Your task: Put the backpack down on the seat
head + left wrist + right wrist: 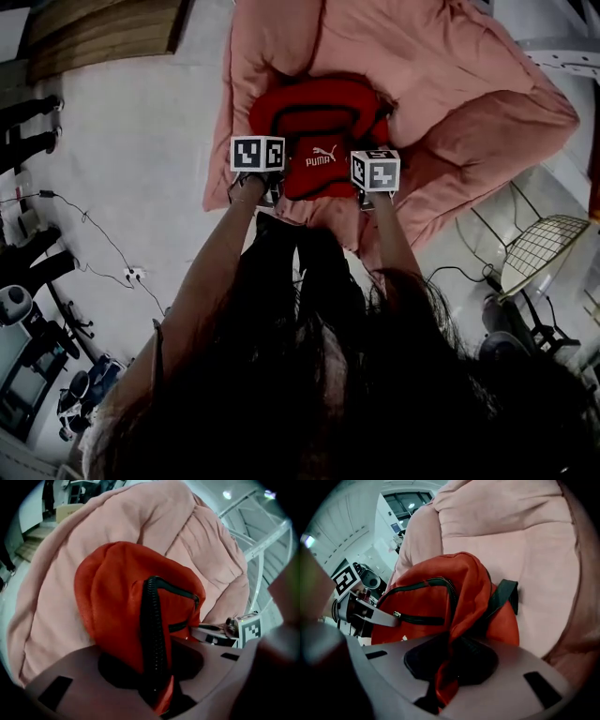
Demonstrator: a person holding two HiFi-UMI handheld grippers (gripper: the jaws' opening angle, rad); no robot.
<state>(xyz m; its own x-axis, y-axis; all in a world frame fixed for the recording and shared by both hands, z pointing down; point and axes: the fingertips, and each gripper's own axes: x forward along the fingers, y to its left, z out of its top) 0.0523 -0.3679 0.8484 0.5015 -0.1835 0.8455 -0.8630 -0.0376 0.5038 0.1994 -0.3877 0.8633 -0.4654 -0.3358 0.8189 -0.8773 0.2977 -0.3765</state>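
The red backpack (pixel 323 131) is resting on the big pink cushioned seat (pixel 450 66), near its front edge, with its white logo (pixel 321 157) facing up. The left hand-held gripper (pixel 158 688) is clamping a fold of the backpack's red fabric right beside the black zip (pixel 151 620). The right hand-held gripper (pixel 443 684) is pinching a bunch of red fabric on the backpack's other side, jaws pressed together on it.

Red backpack (pixel 319 131) with black zips sits on pink cushioned seat (pixel 450 66)
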